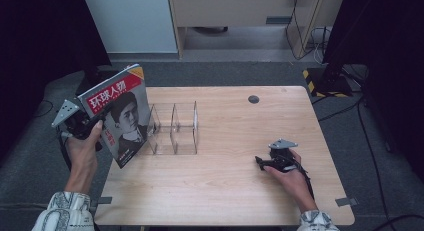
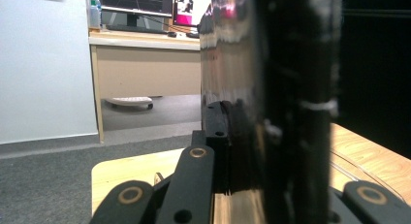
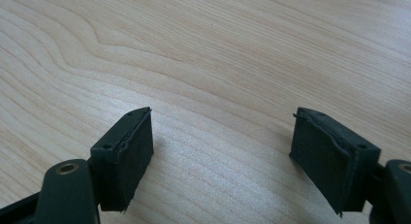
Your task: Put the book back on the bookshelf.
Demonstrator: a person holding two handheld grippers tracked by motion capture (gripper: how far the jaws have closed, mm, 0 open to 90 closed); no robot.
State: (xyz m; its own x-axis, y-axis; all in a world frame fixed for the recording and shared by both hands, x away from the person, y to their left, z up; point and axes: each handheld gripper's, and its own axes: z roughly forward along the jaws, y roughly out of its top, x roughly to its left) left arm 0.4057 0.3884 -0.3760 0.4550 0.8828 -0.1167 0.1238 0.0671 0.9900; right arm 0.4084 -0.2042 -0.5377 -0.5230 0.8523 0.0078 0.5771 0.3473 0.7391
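Observation:
A magazine (image 1: 122, 116) with a red title band and a portrait on its cover is held upright over the table's left edge. My left gripper (image 1: 92, 126) is shut on its left side; in the left gripper view the magazine (image 2: 271, 103) stands edge-on between the jaws. Just right of it a clear acrylic file rack (image 1: 172, 128) with several dividers stands on the wooden table (image 1: 235, 181). My right gripper (image 1: 262, 162) rests low over the table's right half, open, and the right gripper view shows bare wood between its fingertips (image 3: 128, 151).
A round cable hole (image 1: 253, 99) sits near the table's far edge. Beyond the table are grey carpet, a white panel (image 1: 130, 21), a wooden desk (image 1: 240, 11) and loose cables on the floor at right. Black curtains flank both sides.

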